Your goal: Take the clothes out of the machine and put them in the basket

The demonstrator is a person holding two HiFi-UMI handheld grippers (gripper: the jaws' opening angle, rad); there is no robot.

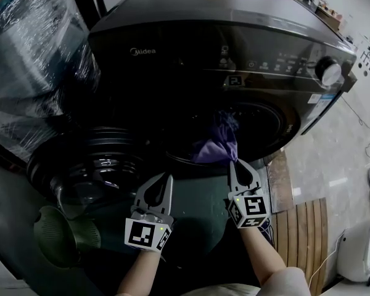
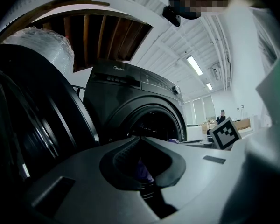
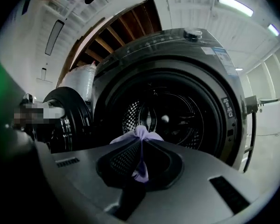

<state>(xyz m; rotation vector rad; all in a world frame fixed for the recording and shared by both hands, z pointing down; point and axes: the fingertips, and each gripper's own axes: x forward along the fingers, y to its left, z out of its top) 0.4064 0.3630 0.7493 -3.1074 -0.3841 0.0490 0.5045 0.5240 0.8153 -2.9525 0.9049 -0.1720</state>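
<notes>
Right gripper view: my right gripper (image 1: pixel 233 163) has its jaws clamped on a purple garment (image 3: pixel 140 132). A bunch of cloth stands proud of the tips. The garment hangs at the drum (image 3: pixel 177 115) mouth of the washing machine (image 1: pixel 172 17), its length running from my jaws up toward the opening. Whether its far end is free I cannot tell. My left gripper (image 1: pixel 168 179), jaws together, sits just left. In the head view the green basket (image 1: pixel 58 236) lies lower left, beyond the left gripper, below the open door (image 1: pixel 92 171). Judgement: the carry runs leftward and down, and my left hand is nearer the basket.
</notes>
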